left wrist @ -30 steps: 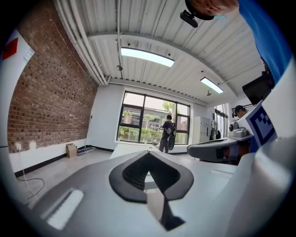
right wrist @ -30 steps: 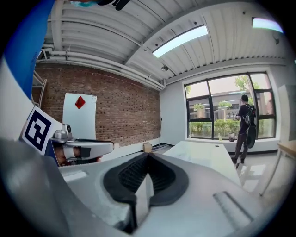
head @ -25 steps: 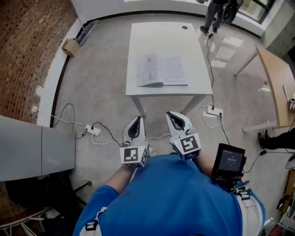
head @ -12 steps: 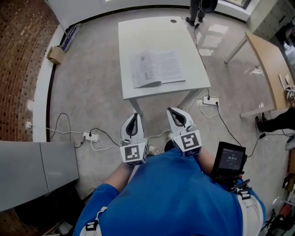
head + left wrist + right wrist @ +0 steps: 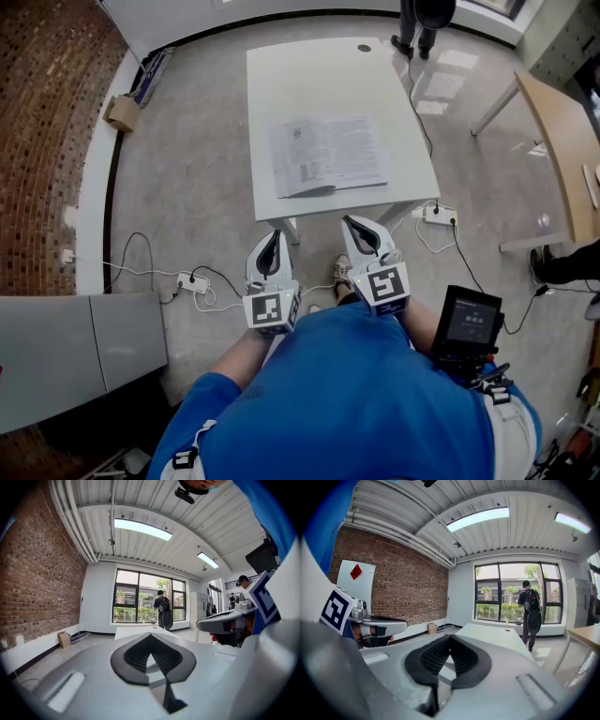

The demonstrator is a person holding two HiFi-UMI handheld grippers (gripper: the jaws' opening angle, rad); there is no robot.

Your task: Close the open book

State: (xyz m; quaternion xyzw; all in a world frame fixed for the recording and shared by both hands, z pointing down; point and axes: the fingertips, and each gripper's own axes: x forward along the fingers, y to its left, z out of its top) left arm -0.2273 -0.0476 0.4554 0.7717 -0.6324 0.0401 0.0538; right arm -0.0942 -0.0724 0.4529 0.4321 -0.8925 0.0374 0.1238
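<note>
An open book (image 5: 326,153) lies flat on the near half of a white table (image 5: 309,75), pages up, in the head view. Both grippers hang short of the table's near edge, over the floor. My left gripper (image 5: 273,243) has its jaws together with nothing between them, tips pointing at the table. My right gripper (image 5: 356,228) is likewise shut and empty, just right of the left one. In the left gripper view the closed left gripper (image 5: 150,645) fills the lower frame with the table (image 5: 136,631) beyond it. The right gripper view shows the shut right gripper (image 5: 449,638) before the table (image 5: 497,634).
Power strips and cables (image 5: 192,281) trail on the floor by the table legs. A brick wall (image 5: 47,131) runs on the left, a grey cabinet (image 5: 75,352) at near left, a wooden table (image 5: 562,150) at right. A person (image 5: 530,613) stands past the table's far end.
Both grippers have moved forward toward the table's near edge, and the table with the book sits closer in the head view. The jaws stay shut.
</note>
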